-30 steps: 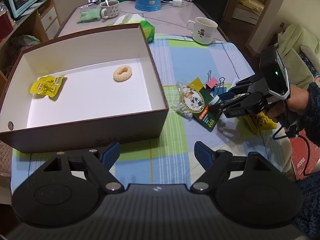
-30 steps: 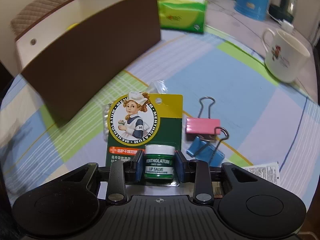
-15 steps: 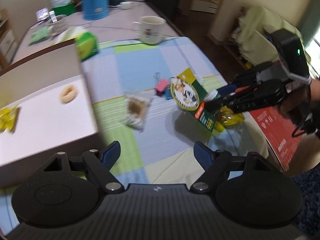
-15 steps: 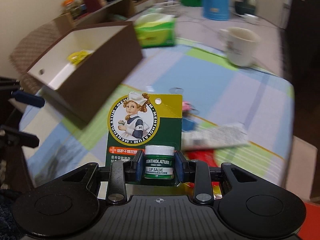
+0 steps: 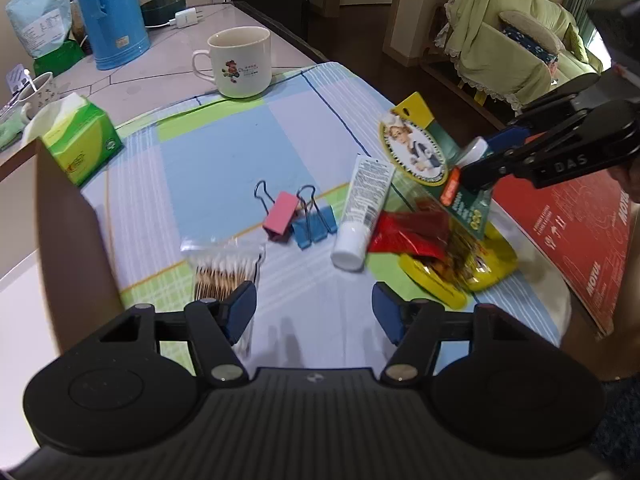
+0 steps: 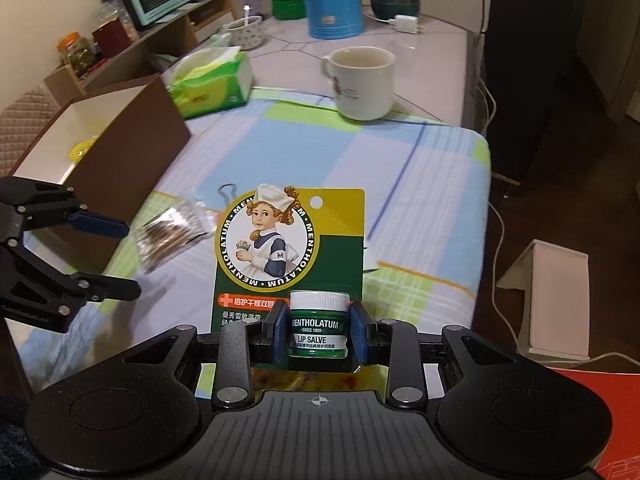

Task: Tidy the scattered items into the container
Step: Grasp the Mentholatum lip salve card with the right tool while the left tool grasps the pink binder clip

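Note:
My right gripper [image 6: 318,334] is shut on the small green jar of a lip salve card [image 6: 290,240], held up above the checked cloth. From the left wrist view the card [image 5: 416,148] hangs at the right in that gripper [image 5: 476,156]. My left gripper [image 5: 314,306] is open, low over the cloth beside a bag of cotton swabs [image 5: 224,268]. In front of it lie a pink binder clip [image 5: 280,216], blue clips [image 5: 314,224], a white tube [image 5: 362,204], a red packet [image 5: 412,232] and a yellow packet [image 5: 472,268]. The brown box [image 6: 132,148] stands at the left.
A white mug [image 5: 240,62], a green tissue pack [image 5: 80,144] and a blue thermos [image 5: 112,12] stand at the back of the table. A red carton [image 5: 572,232] sits past the table's right edge. A yellow packet [image 6: 82,150] lies inside the box.
My left gripper swung right, away from the box and toward the scattered items. The right gripper lifted the lip salve card off the cloth and pulled back.

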The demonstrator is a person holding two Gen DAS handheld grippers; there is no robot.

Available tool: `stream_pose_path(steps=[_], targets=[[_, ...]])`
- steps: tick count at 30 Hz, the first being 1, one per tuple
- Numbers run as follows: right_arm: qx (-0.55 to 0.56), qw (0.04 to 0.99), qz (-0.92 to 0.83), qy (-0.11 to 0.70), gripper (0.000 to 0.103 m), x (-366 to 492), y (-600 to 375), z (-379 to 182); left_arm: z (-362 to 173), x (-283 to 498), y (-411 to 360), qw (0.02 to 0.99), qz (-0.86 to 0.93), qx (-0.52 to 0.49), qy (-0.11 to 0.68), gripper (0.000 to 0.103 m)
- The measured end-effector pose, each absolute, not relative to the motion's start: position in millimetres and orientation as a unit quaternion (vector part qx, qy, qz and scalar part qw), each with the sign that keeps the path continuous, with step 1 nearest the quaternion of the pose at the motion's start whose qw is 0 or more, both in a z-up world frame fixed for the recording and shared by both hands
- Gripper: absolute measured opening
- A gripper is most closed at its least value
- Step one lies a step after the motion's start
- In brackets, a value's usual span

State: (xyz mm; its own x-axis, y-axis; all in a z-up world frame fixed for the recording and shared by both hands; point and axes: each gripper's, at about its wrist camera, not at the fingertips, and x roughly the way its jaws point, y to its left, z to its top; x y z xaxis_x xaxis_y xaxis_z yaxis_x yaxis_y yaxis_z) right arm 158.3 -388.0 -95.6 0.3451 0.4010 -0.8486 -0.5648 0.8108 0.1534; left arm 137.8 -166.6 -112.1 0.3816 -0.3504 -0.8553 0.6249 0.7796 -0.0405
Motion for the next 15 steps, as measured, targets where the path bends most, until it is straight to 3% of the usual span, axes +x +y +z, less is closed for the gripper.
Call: stream_pose_path(steps=[15], targets=[[-0.045,0.81,0.287,0.509,0.032,204.0,-410.0,-113.2,-151.9,204.1,-201.4,0.814,-0.282,0.211,0.462,0.061]])
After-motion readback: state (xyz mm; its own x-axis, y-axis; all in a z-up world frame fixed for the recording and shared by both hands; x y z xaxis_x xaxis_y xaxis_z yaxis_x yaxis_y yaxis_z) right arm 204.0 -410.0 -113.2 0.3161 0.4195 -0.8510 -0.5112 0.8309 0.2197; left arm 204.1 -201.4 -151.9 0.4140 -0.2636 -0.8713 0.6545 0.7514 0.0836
